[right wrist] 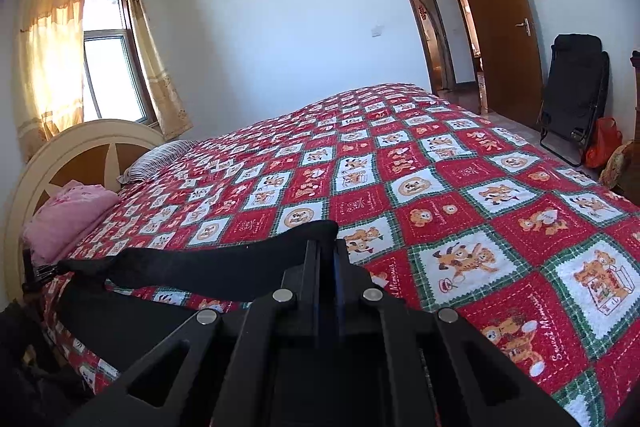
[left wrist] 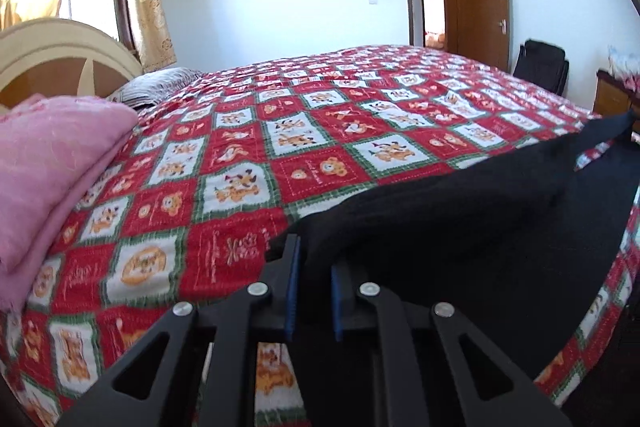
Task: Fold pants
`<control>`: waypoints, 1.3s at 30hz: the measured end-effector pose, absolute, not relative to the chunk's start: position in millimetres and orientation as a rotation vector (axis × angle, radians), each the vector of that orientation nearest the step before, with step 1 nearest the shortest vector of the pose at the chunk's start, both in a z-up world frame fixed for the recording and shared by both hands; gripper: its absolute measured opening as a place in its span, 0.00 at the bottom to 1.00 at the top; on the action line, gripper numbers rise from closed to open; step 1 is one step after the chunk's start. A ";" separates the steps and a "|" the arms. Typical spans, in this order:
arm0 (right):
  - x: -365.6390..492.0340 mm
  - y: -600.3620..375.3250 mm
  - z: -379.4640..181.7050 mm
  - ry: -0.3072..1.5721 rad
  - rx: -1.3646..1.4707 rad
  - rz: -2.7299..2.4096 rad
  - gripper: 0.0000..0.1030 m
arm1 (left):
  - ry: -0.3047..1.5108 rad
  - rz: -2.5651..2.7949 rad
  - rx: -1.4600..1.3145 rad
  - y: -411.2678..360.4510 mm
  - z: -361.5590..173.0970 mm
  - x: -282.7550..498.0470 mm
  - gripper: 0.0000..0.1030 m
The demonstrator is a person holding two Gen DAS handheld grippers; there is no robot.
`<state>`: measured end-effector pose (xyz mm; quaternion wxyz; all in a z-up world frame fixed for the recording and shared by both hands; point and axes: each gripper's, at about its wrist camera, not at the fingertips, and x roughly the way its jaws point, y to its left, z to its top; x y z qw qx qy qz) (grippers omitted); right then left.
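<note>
Black pants [left wrist: 480,211] lie along the near edge of the bed on a red patchwork quilt [left wrist: 248,147]. My left gripper [left wrist: 316,257] is shut on a raised fold of this black fabric, which fills the gap between the blue pads [left wrist: 291,283]. In the right wrist view the pants [right wrist: 192,273] stretch as a lifted band from the left toward my right gripper [right wrist: 325,247]. Its jaws are pressed together on the end of the cloth. The part of the pants under both grippers is hidden.
A folded pink blanket [left wrist: 52,163] and a striped pillow [left wrist: 156,87] sit by the cream headboard [right wrist: 80,155] on the left. A black folding chair [right wrist: 572,95] and an orange bag [right wrist: 602,143] stand by the open door [right wrist: 500,19]. The quilt spreads wide beyond the pants.
</note>
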<state>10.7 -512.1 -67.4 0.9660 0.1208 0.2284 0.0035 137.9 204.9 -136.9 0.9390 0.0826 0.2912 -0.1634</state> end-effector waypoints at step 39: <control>57.9 -177.7 -90.3 0.628 -0.329 0.439 0.66 | 0.668 -0.240 -0.095 237.1 -179.2 96.1 0.67</control>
